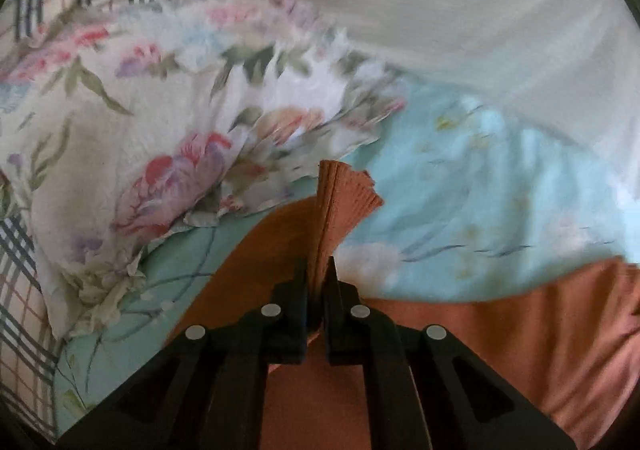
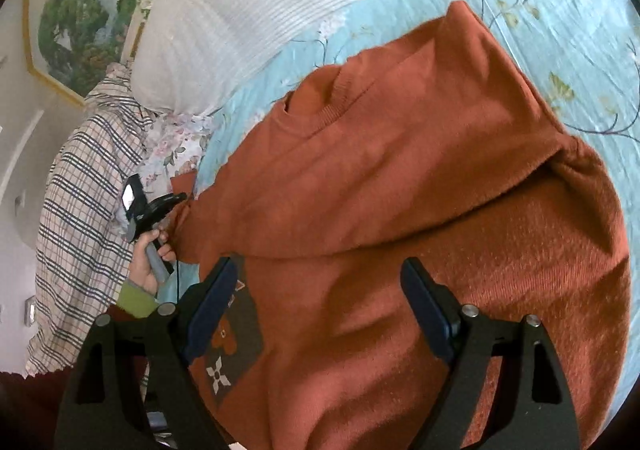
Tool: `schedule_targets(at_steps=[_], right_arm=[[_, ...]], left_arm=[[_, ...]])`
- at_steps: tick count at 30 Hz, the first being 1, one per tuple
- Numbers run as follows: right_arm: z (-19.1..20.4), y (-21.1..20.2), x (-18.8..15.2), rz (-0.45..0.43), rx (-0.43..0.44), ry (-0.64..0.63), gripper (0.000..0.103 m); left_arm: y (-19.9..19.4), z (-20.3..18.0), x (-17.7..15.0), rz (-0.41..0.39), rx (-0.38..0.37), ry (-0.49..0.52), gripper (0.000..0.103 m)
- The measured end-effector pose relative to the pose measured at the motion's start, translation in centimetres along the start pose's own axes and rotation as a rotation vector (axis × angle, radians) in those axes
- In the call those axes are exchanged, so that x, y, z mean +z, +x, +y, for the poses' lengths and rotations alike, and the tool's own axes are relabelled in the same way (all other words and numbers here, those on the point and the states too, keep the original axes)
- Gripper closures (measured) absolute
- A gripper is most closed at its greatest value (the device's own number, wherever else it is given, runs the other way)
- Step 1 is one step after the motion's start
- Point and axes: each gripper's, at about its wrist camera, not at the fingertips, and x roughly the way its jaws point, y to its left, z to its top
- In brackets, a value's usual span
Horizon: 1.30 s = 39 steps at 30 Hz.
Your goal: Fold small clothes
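Note:
A rust-orange knit sweater [image 2: 400, 190] lies on a light blue floral bedsheet [image 2: 560, 30], one sleeve folded across its body, neck opening toward the pillows. My left gripper [image 1: 320, 270] is shut on the ribbed sleeve cuff [image 1: 344, 194] of the sweater [image 1: 520, 330] and holds it above the sheet. It also shows in the right wrist view [image 2: 176, 202] at the sweater's left edge, held by a hand. My right gripper [image 2: 320, 290] is open and empty, just above the sweater's lower body near a small brown patch [image 2: 228, 342].
A floral pillow [image 1: 140, 150] lies left of the cuff. A white ribbed pillow [image 2: 240, 22] and a plaid cloth [image 2: 88, 190] lie at the head of the bed. A framed landscape picture [image 2: 76, 18] hangs on the wall.

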Motion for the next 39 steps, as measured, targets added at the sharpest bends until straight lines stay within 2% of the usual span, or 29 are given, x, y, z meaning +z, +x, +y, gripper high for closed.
schedule_targets(at_steps=[3,7,11,14,18,23,28,29,32,33,34,37,39], right_arm=[[0.2,-0.1,-0.3,-0.004,0.009,-0.003,0.022],[0.3,-0.8,-0.6,-0.022,0.011,-0.012,0.025],[-0.3,-2.0,-0.8,-0.052,0.003,0.000,0.026],[-1.0,-3.0,-0.9,-0.073,-0.007,0.013,0.027],[-2.2,-4.5,-1.1,-0.105,-0.025,0.039,0.028],[-3.6,-5.7,-1.2,-0.127,-0.056,0.062,0.028],[-4.3,-6.1,-1.0,-0.143,-0.075,0.075,0.028],[-4.3,-6.0,-0.8,-0.145,-0.076,0.075,0.028],[-4.3,-5.7,-0.2,-0.147,-0.081,0.073,0.028],[-4.2,-5.4,0.0,-0.146,-0.084,0.072,0.028],[-4.0,-5.1,0.3,-0.143,-0.085,0.070,0.028],[-3.4,-3.6,1.2,-0.123,-0.082,0.055,0.028],[-3.0,-2.4,1.8,-0.102,-0.089,0.048,0.028]], left_arm=[[-3.4,-1.1,-1.0,-0.046,-0.107,-0.032,0.100],[-7.8,-4.7,-2.6,-0.089,-0.255,-0.062,0.100],[-11.7,-11.4,-5.2,-0.101,-0.418,-0.045,0.100],[-13.4,-17.6,-7.4,-0.078,-0.539,-0.004,0.100],[-13.7,-25.5,-10.4,-0.029,-0.632,0.090,0.100],[-12.9,-32.5,-14.2,0.021,-0.642,0.203,0.100],[-10.5,-35.1,-16.8,0.111,-0.620,0.246,0.099],[-10.3,-35.2,-17.1,0.124,-0.621,0.255,0.098],[-10.4,-34.5,-17.8,0.146,-0.623,0.265,0.084],[-10.6,-33.9,-17.9,0.149,-0.618,0.261,0.076],[-11.2,-33.1,-18.1,0.145,-0.608,0.257,0.069],[-13.2,-30.1,-18.5,0.117,-0.598,0.247,0.058],[-14.3,-27.2,-19.3,0.092,-0.551,0.232,0.056]])
